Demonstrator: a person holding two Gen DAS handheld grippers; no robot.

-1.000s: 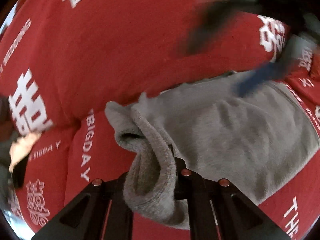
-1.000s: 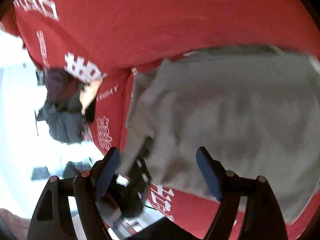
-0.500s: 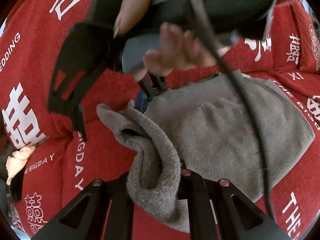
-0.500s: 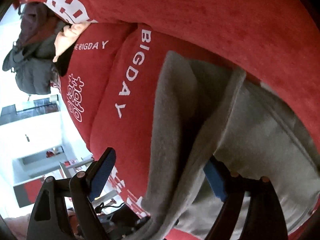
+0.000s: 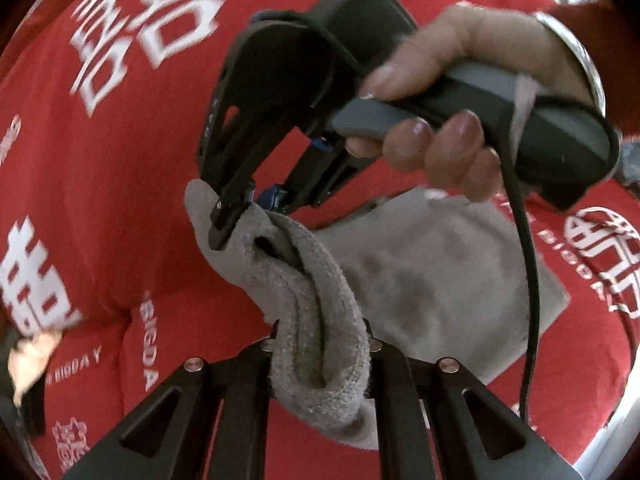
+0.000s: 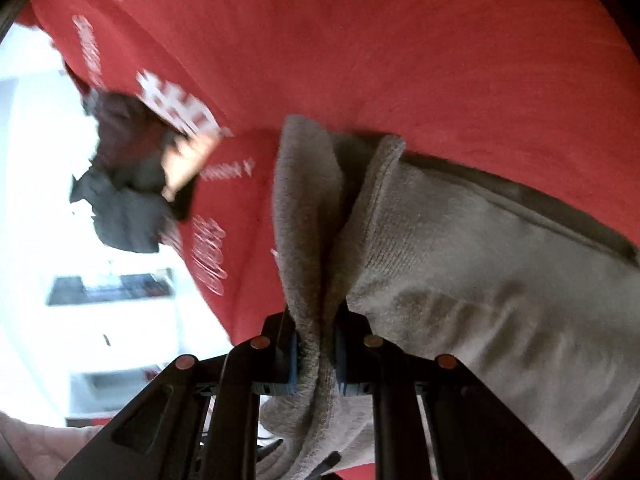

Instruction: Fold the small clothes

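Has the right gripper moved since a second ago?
Yes. In the left wrist view the right gripper has come from upper right down and left to the grey cloth's edge, its jaws closing on it.

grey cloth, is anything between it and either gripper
Nothing visible. The left gripper is clamped on a bunched edge of the grey cloth, and the right gripper is closing on another edge, cloth already between its pads, over the red cover.

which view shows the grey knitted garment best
The left wrist view: the grey knitted garment shows both pinched edges, the left gripper near and the closing right gripper farther, plus the body on the red printed cover. The right wrist view shows only bunched folds.
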